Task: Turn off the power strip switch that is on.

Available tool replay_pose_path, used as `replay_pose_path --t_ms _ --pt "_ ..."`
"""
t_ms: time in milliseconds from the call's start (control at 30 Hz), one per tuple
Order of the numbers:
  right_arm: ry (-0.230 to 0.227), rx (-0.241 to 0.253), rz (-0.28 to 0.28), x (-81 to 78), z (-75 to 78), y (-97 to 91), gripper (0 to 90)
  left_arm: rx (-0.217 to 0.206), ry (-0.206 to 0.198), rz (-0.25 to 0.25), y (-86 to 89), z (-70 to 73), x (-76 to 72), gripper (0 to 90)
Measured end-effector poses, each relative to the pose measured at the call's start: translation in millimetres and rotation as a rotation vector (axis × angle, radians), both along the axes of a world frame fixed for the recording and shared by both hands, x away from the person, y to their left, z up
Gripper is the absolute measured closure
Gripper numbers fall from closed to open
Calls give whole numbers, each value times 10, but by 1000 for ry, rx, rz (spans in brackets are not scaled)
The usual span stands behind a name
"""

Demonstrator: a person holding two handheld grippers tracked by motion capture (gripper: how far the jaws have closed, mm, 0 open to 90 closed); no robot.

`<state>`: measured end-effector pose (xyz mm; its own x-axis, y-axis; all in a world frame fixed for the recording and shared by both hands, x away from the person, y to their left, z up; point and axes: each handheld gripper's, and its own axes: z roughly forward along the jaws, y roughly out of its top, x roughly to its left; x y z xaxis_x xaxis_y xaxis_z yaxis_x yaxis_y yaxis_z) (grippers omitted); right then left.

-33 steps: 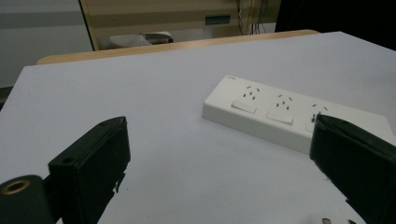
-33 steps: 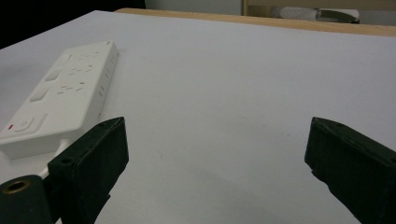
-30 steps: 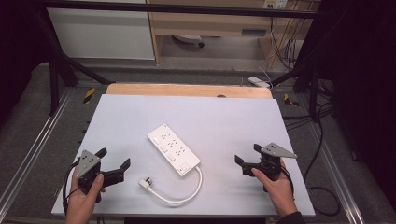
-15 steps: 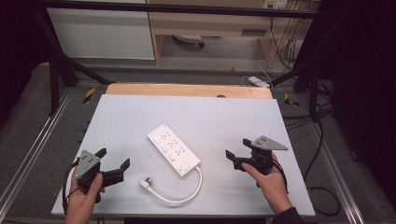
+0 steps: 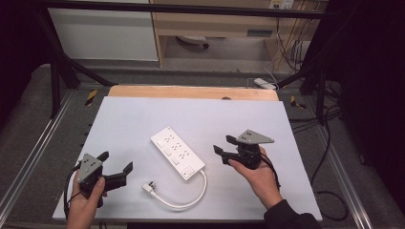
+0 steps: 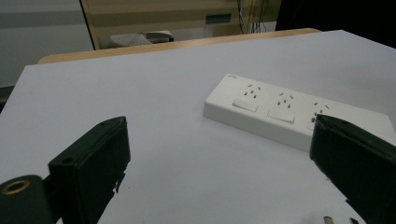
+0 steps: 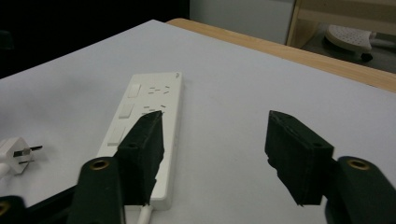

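Observation:
A white power strip point(image 5: 177, 153) lies at an angle in the middle of the white table point(image 5: 138, 119). Its cable point(image 5: 191, 198) loops to a white plug point(image 5: 149, 187) near the front edge. My left gripper point(image 5: 115, 162) is open at the front left, a short way from the plug. My right gripper point(image 5: 223, 144) is open just right of the strip's near end, not touching it. In the left gripper view the strip point(image 6: 299, 114) lies beyond the open jaws, plug prongs point(image 6: 338, 219) at the bottom. In the right gripper view the strip point(image 7: 144, 116) sits behind the left jaw, the plug point(image 7: 14, 154) at far left.
A wooden board edge point(image 5: 191, 91) runs along the table's back. Metal frame rails point(image 5: 28, 157) flank both sides. Cables point(image 5: 329, 191) and a small white box point(image 5: 264, 83) lie on the floor to the right and behind.
My right gripper has moved left and slightly forward, from the table's right part to just beside the power strip. The left gripper, strip and plug have stayed put.

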<state>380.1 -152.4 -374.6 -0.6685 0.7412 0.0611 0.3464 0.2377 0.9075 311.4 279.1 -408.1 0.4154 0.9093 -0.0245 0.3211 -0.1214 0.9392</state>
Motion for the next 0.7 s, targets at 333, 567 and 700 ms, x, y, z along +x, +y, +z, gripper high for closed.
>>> replay_pose_path --t_ms 333,567,700 --pt "-6 -31 81 63 -5 345 704 -9 7 2 4 -7 8 49" --pt "-11 4 117 150 -1 503 866 -19 12 3 11 -10 16 52" --pt "-12 24 118 194 -7 576 900 -14 5 0 6 -3 7 50"
